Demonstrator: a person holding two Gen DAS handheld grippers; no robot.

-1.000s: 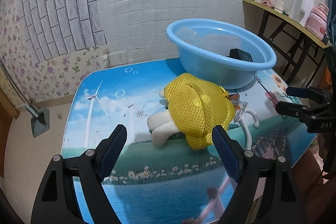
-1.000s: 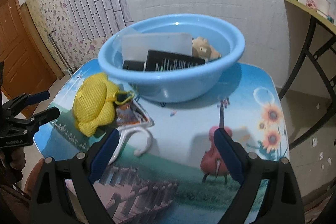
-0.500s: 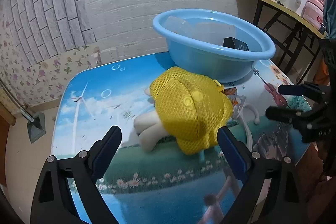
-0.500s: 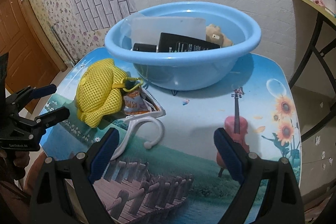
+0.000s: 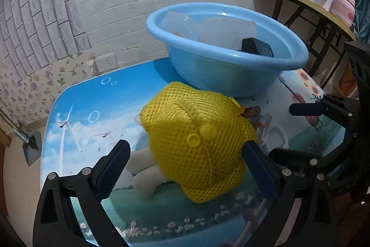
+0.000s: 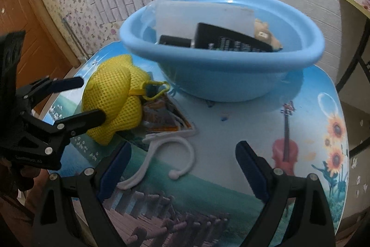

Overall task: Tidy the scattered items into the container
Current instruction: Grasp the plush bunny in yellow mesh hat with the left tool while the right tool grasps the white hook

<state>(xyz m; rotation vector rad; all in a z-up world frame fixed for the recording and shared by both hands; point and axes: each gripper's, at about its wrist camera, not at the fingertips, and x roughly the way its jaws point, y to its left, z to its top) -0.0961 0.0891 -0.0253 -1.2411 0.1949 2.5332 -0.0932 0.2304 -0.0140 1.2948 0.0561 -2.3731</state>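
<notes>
A yellow mesh bag (image 5: 198,140) with white stuff inside lies on the printed table, just in front of the blue basin (image 5: 222,66). My left gripper (image 5: 185,168) is open, its jaws on either side of the bag, not closed on it. In the right wrist view the bag (image 6: 111,98) sits left of the basin (image 6: 222,71), with an orange snack packet (image 6: 164,117) and a white plastic hanger (image 6: 168,154) beside it. My right gripper (image 6: 182,168) is open and empty above the hanger. The basin holds a black bottle (image 6: 229,43), a translucent box and a small tan toy.
The table (image 6: 300,122) has a rounded front edge. A wall stands close behind the basin. A side shelf (image 5: 307,1) with a kettle and a pink bottle stands at the right. A wooden door (image 6: 25,38) is at the left.
My left gripper has moved forward, so its open jaws now flank the yellow bag. My right gripper has moved closer to the hanger and basin. Nothing was grasped.
</notes>
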